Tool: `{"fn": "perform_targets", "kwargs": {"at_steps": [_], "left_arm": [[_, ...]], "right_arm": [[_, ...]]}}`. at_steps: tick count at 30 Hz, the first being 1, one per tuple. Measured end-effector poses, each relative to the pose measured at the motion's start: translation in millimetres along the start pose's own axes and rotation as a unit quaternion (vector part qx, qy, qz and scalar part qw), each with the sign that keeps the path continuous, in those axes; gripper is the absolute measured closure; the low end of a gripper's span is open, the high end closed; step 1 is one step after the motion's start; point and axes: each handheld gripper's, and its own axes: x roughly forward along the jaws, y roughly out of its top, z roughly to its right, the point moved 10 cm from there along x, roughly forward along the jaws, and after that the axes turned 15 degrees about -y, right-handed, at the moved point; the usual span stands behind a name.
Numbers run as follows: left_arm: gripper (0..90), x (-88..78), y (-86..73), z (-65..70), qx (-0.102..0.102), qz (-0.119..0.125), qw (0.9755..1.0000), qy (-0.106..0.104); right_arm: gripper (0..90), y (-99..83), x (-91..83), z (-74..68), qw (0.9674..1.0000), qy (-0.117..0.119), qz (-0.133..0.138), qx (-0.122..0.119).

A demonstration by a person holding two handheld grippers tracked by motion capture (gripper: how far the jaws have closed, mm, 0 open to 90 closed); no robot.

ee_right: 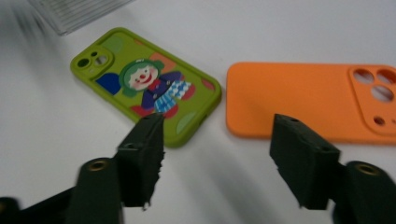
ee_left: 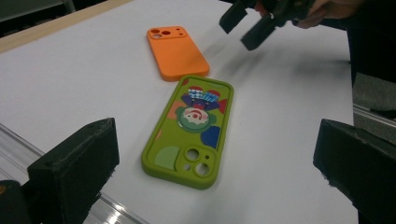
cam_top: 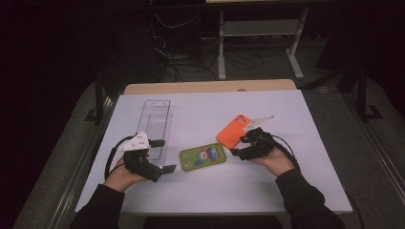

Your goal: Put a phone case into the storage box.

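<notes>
the green phone case (cam_top: 203, 157) lies flat on the white surface (cam_top: 210, 191) between the two hands, its clown picture and camera cut-outs facing up. the orange phone case (cam_top: 233, 130) lies just beside it, farther from the person, the two near each other at one corner but with a sliver of surface between them. the right gripper (cam_top: 242, 144) hovers over the near edge of the orange case; its jaws stand partly apart with nothing between them, the pads clear of both cases. the left gripper (cam_top: 161, 155) rests near the green case, jaws wide apart and empty. a clear plastic tray (cam_top: 155, 125) lies just behind the left gripper.
</notes>
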Motion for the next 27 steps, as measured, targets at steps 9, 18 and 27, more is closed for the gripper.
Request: {"fn": "perform_targets", "kwargs": {"at_steps": [9, 18, 27], "left_arm": [[0.0, -0.8, 2.4, -0.3, -0.003, 0.008, 1.0, -0.001], [0.0, -0.6, 2.9, -0.8, 0.003, 0.006, 1.0, -0.002], [0.0, -1.5, 4.1, -0.3, 0.001, 0.013, 0.9999, -0.002]], "right_arm": [[64.2, 22.7, 33.4, -10.5, 0.9995, 0.011, -0.025, -0.013], [88.3, 38.1, 60.5, -17.3, 0.9984, 0.015, -0.046, -0.03], [88.6, 42.5, 85.1, -25.9, 0.9959, 0.024, -0.071, -0.051]]}}
